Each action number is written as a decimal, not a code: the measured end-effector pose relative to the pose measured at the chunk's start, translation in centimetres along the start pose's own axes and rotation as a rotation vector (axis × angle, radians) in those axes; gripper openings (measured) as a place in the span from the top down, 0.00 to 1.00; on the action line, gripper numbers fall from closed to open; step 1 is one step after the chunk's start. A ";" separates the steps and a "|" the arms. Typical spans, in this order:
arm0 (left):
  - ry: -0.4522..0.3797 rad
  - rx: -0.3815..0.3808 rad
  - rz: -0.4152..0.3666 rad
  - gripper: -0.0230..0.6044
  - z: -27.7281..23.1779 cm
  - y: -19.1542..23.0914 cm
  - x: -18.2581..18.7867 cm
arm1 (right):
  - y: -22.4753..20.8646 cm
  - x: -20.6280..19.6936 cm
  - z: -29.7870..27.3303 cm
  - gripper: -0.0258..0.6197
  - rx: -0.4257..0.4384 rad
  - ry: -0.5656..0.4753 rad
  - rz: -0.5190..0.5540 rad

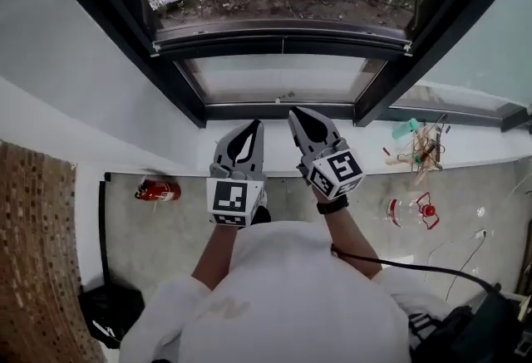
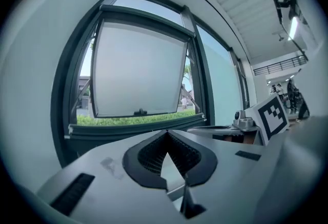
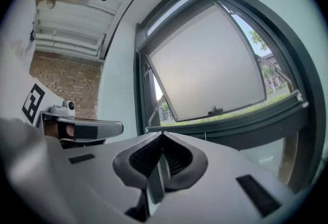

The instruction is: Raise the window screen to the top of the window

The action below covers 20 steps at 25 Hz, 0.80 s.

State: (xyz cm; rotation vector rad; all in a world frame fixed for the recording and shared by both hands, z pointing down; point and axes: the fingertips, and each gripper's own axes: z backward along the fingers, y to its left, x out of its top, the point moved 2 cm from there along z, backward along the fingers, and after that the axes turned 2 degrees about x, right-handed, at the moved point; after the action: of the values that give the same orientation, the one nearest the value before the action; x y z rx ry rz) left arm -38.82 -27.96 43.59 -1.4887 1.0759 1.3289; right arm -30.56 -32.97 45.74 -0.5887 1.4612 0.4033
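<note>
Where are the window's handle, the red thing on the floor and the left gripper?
window handle (image 2: 140,112): left gripper view, on the middle of the dark handle.
red thing (image 1: 156,189): head view, on the middle of its red body.
left gripper (image 1: 255,125): head view, at its closed fingertips.

Window (image 2: 76,64): dark frame set in a pale wall, upright. Its sash (image 2: 138,69), a frosted-looking pale pane in a dark surround, is hinged at the top and stands swung outward at the bottom. A dark handle (image 2: 139,112) sits at the middle of the sash's lower edge. A dark rail (image 1: 283,44) with pale end caps lies along the sill, at the bottom of the opening. Window screen: its mesh cannot be made out in any view.
</note>
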 end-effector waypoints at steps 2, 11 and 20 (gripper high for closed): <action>-0.017 -0.040 -0.045 0.96 -2.4 2.5 0.8 | -1.2 0.7 -2.4 0.96 -0.058 -0.011 0.034; 0.099 -0.178 -0.025 0.96 -10.7 7.4 -4.0 | -5.4 -4.4 -6.8 0.96 -0.224 0.126 -0.045; 0.136 -0.154 -0.320 0.96 -17.4 9.1 -3.4 | -11.4 -5.6 -9.8 0.96 -0.251 0.187 -0.082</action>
State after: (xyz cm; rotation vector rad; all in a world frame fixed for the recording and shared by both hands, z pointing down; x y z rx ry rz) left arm -43.19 -46.93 47.92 -1.8017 0.7889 1.1171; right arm -32.18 -47.34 52.60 -0.9038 1.5702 0.4809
